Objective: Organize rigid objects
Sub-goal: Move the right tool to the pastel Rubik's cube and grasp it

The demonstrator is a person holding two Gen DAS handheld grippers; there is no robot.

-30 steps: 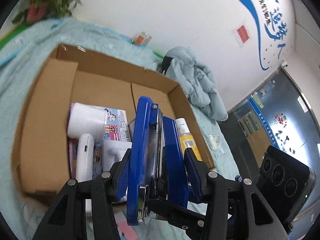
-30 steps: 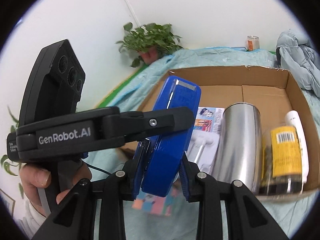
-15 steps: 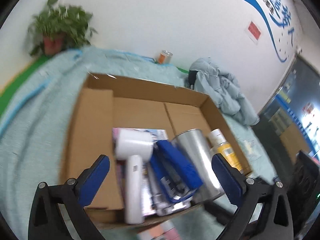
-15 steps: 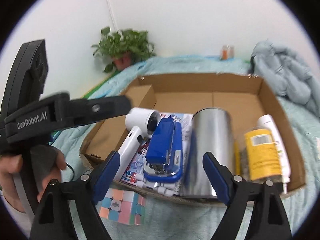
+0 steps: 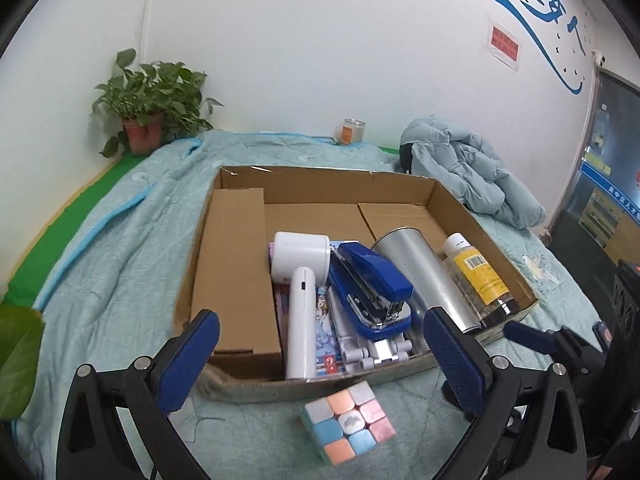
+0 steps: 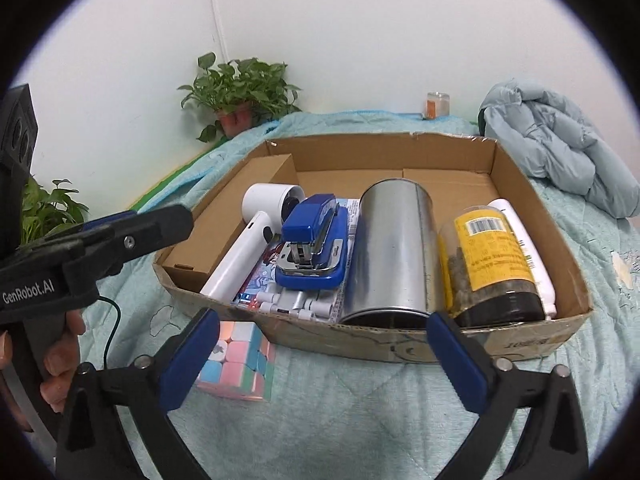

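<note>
- Sat on the quilted bed [image 5: 120, 248]: an open cardboard box [image 5: 320, 182], already carrying most of the rigid things.
- Lay inside, side by side, from widest to slimmest: steel tumbler [image 5: 424, 276] on its side, yellow-labelled jar [image 5: 476, 280] to its right, blue stapler [image 5: 372, 284] resting on top of a picture book [image 6: 260, 268] and some white jointed part, white hair dryer [image 5: 302, 280] at the left, thin white bottle [image 6: 528, 248] against the jar.
- Left the far half of the box bare, so room remained.
- Looked mostly done as a job; judged one piece outstanding.
- Stayed outside, just in front of the near wall of the box: pastel puzzle cube [image 5: 348, 420], on the quilt.
- Left hand-held gripper [image 5: 320, 360]: jaws spread as wide as they go, nothing between the pads, nothing touched; cube just below the gap.
- Right hand-held gripper [image 6: 320, 360]: jaws opening to full spread, empty, pads clear of box and cube.
- Possibly more small items beyond the edges of the fisheye views; could not tell.
</note>
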